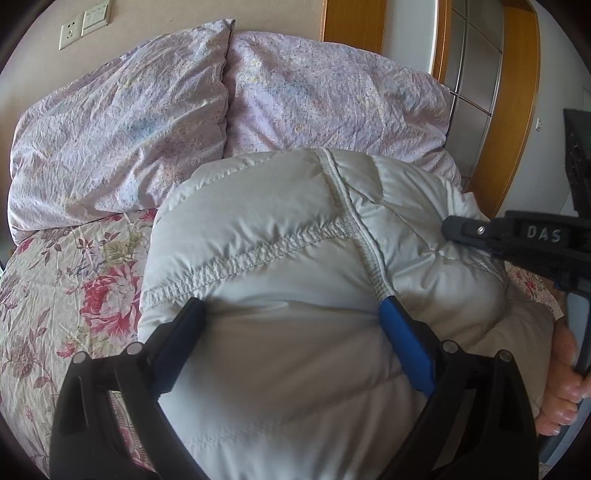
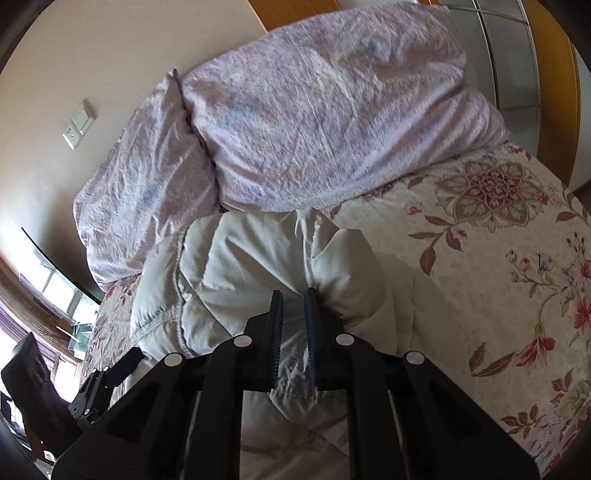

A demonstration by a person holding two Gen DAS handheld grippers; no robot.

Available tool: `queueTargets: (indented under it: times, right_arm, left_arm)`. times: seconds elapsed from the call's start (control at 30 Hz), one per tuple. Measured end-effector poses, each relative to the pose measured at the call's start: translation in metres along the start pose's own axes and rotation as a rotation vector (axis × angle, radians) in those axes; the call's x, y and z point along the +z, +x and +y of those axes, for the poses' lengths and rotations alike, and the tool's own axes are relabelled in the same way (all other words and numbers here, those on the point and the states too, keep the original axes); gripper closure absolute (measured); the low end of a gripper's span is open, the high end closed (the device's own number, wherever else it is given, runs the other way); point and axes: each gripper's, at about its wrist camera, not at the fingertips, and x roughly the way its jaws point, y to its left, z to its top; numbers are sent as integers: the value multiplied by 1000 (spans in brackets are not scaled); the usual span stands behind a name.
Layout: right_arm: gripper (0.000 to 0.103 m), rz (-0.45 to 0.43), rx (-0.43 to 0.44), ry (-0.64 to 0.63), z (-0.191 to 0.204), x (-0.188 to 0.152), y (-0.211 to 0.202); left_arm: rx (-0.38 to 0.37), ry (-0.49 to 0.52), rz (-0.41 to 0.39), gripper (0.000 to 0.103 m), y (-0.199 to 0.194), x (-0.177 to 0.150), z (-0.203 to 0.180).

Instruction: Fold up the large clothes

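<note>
A puffy white down jacket (image 1: 295, 266) lies bunched on the floral bedspread (image 1: 59, 295). My left gripper (image 1: 291, 306) is open, its fingers spread wide and pressed down on the jacket's top. My right gripper (image 2: 293, 295) is shut on a fold of the jacket (image 2: 258, 251) at its right side. The right gripper also shows in the left wrist view (image 1: 458, 229), at the jacket's right edge. The left gripper shows in the right wrist view (image 2: 122, 365), low on the left.
A lilac duvet (image 1: 184, 110) is heaped against the wall behind the jacket. A wooden door frame (image 1: 517, 92) stands at the right. The floral bedspread (image 2: 498, 258) stretches right of the jacket. A wall socket (image 1: 70, 33) is at upper left.
</note>
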Motion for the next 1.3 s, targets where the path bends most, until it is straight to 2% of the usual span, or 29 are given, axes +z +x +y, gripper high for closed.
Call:
queueTargets:
  times: [0.3, 0.67, 0.83, 1.07, 1.2, 1.3]
  right_arm:
    - [98, 61, -3, 43, -20, -8, 25]
    - [101, 55, -31, -36, -24, -18, 44]
    - [102, 49, -69, -91, -20, -22, 52]
    - [103, 58, -88, -107, -22, -24, 62]
    - [103, 51, -84, -105, -24, -25, 62]
    - [103, 43, -88, -109, -22, -27, 61]
  left_arm:
    - [-7, 18, -5, 7, 1, 0, -6]
    - [-6, 48, -16, 3, 8, -2, -17]
    - [0, 57, -27, 3, 11, -3, -21]
    - [-62, 30, -45, 5, -15, 9, -9]
    - [1, 21, -92, 5, -23, 24, 11]
    - [38, 10, -81, 5, -14, 34, 24]
